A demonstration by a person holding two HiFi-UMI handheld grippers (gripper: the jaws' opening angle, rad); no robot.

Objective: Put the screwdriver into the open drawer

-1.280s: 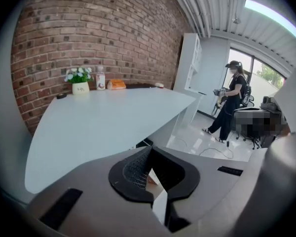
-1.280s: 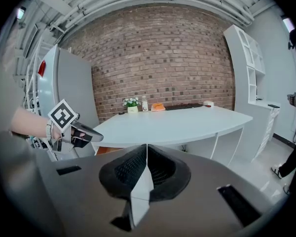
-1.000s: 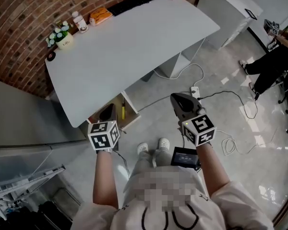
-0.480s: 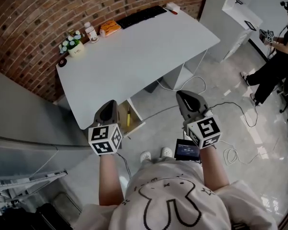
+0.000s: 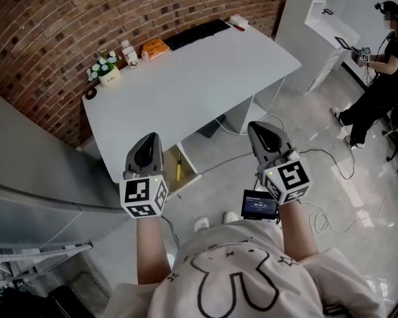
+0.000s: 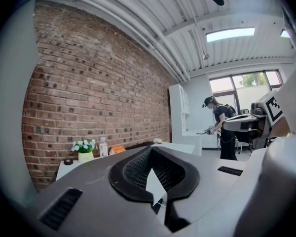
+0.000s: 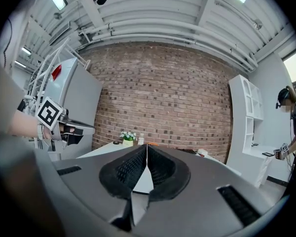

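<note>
Below the near edge of the white desk [image 5: 192, 78], whose far edge carries a keyboard [image 5: 198, 34], bottle [image 5: 127, 53] and flowerpot [image 5: 106, 72], the open drawer [image 5: 190, 171], half hidden by the left gripper [image 5: 148, 142], holds a slim yellow-handled screwdriver [image 5: 178, 167]; the left and right gripper [image 5: 259, 128] are both clamped together, empty.

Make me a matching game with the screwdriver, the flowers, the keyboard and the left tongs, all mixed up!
Things:
1. screwdriver
2. flowers
3. keyboard
4. left tongs

Matches:
A. shut, nothing in them
B. in the open drawer
C. black, on the table's far edge
D. white, in a little pot

Pairs: 1-B, 2-D, 3-C, 4-A.
</note>
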